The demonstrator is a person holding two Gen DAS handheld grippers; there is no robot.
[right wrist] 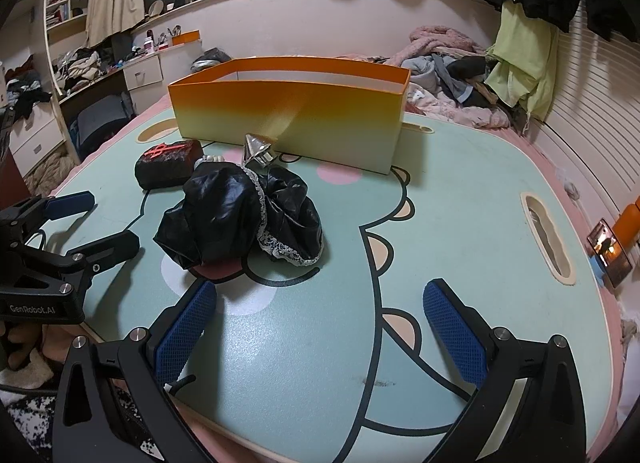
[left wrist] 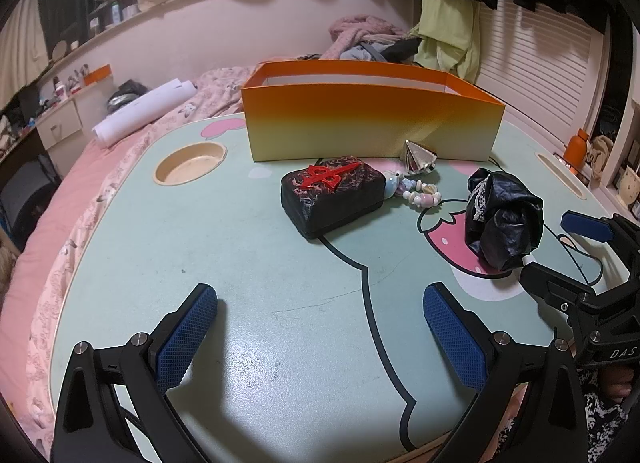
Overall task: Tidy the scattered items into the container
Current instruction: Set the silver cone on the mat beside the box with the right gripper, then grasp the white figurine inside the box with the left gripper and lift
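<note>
An orange-to-cream box (left wrist: 372,119) stands open-topped at the far side of the green cartoon table (left wrist: 240,283); it also shows in the right wrist view (right wrist: 288,119). In front of it lie a black case with a red emblem (left wrist: 332,195), a pastel bead bracelet (left wrist: 420,191), a silver cone-shaped object (left wrist: 418,157) and a crumpled black lace-trimmed cloth (left wrist: 504,219). The cloth (right wrist: 240,215), case (right wrist: 168,163) and cone (right wrist: 258,151) show in the right wrist view too. My left gripper (left wrist: 320,327) is open and empty, near the table's front. My right gripper (right wrist: 320,327) is open and empty, right of the cloth.
A round cup recess (left wrist: 190,163) sits at the table's far left and a slot handle (right wrist: 546,239) at its right. The table rests on a pink bed with rolled paper (left wrist: 140,111) and piled clothes (right wrist: 452,55) behind. The right gripper shows at the left view's edge (left wrist: 568,247).
</note>
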